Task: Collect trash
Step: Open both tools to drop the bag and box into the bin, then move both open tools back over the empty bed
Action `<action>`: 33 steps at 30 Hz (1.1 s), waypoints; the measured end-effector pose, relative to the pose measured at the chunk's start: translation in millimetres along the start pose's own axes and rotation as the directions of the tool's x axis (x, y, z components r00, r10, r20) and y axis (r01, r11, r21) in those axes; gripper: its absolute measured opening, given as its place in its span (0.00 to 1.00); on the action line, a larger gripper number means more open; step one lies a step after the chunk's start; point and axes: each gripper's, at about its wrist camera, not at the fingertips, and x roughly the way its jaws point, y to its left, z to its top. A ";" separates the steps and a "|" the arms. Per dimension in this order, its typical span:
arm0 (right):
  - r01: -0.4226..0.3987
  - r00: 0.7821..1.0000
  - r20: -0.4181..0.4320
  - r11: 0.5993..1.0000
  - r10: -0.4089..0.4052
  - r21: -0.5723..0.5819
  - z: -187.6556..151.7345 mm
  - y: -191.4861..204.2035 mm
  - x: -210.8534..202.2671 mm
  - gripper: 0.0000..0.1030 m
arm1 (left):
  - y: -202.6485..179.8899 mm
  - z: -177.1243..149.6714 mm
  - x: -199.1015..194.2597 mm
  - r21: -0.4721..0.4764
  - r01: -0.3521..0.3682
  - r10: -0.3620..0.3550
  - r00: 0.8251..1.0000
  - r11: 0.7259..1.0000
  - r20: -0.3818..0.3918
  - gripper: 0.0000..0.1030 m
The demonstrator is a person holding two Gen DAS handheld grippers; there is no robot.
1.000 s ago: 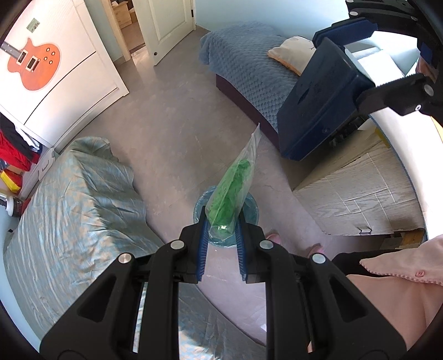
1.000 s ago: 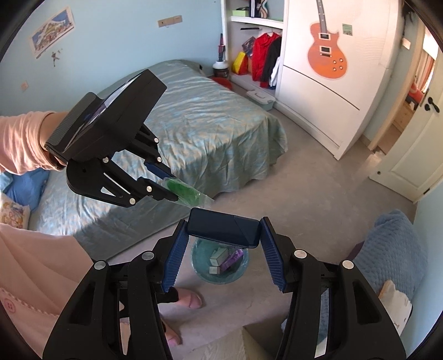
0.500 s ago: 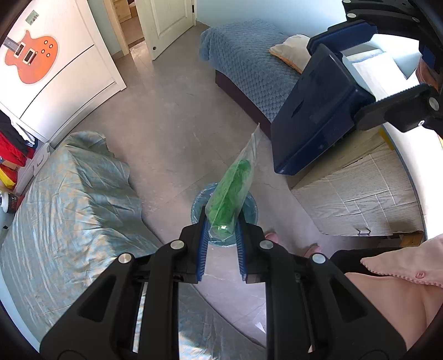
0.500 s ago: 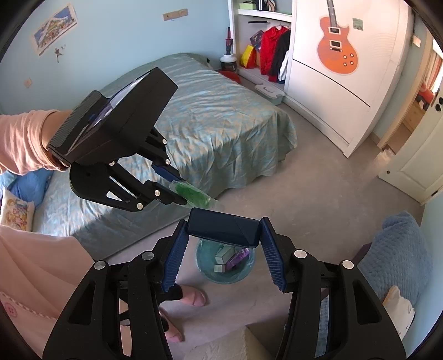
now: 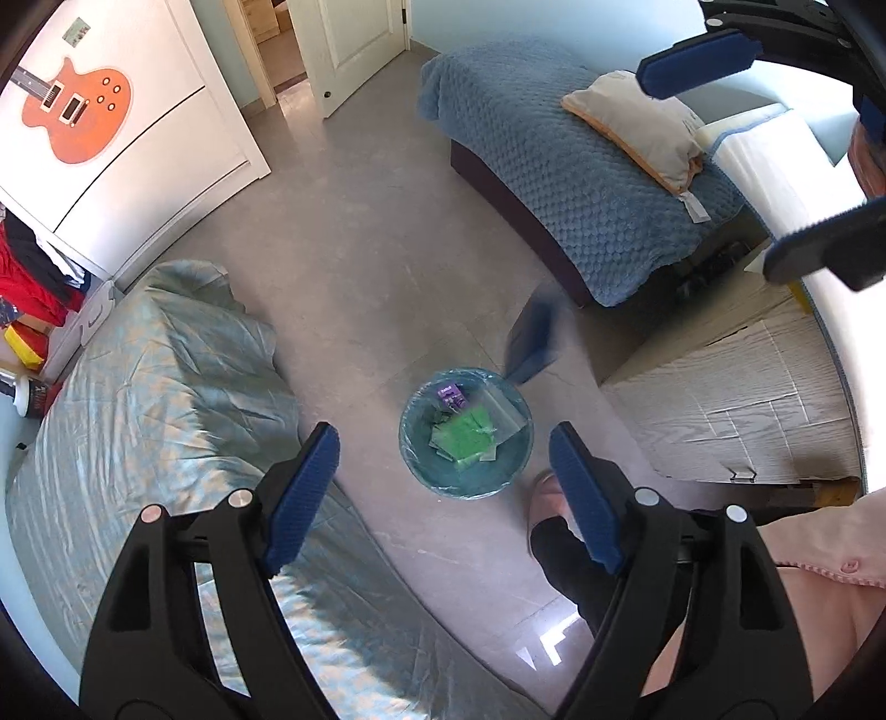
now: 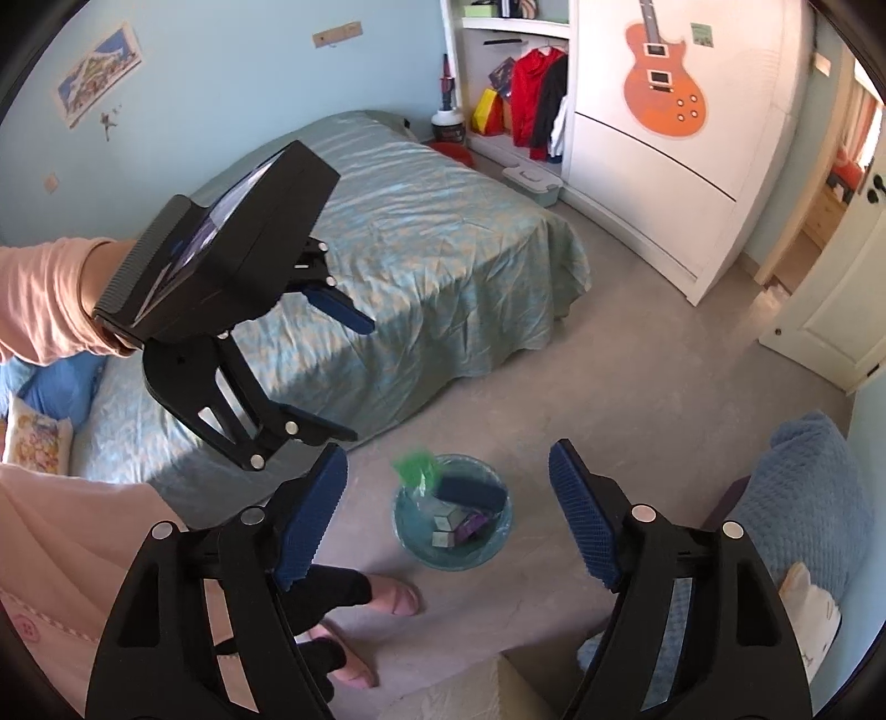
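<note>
A round blue-lined trash bin (image 5: 515, 459) stands on the grey floor between two beds; it also shows in the right wrist view (image 6: 412, 531). A clear bag of green stuff (image 5: 468, 435) lies in it in the left wrist view; in the right wrist view it is at the bin's rim (image 6: 418, 471). A dark blue box (image 5: 531, 343) is blurred in mid-air just above the bin's rim; in the right wrist view it is at the bin's mouth (image 6: 470, 490). My left gripper (image 5: 443, 493) is open and empty above the bin. My right gripper (image 6: 448, 515) is open and empty.
A green-covered bed (image 5: 138, 421) is to the left, a blue-blanketed bed (image 5: 554, 166) at the right. A wooden cabinet (image 5: 736, 399) stands near the bin. A white wardrobe with a guitar sticker (image 6: 664, 111) and a door (image 5: 343, 44) are farther off. The person's slippered feet (image 6: 387, 598) are beside the bin.
Both grippers have opened. The green bag dropped from the left gripper into the bin, and the dark blue box left the right gripper and is falling to the bin.
</note>
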 end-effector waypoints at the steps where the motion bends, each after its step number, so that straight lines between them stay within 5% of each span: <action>1: 0.001 1.000 0.000 1.000 -0.001 0.006 -1.2 -1.0 -0.3 0.73 | -0.2 0.4 0.1 0.003 -0.001 0.001 1.000 1.000 -0.002 0.75; 16: 0.081 0.996 0.015 0.988 -0.084 0.134 -28.5 -14.1 -24.3 0.80 | -19.0 9.8 -8.1 0.050 -0.003 0.001 0.999 0.999 0.036 0.88; 33: 0.157 0.980 0.049 0.898 -0.194 0.410 -98.2 -7.3 -71.6 0.87 | -76.1 31.4 -11.7 0.183 0.019 -0.031 0.997 0.983 0.066 0.93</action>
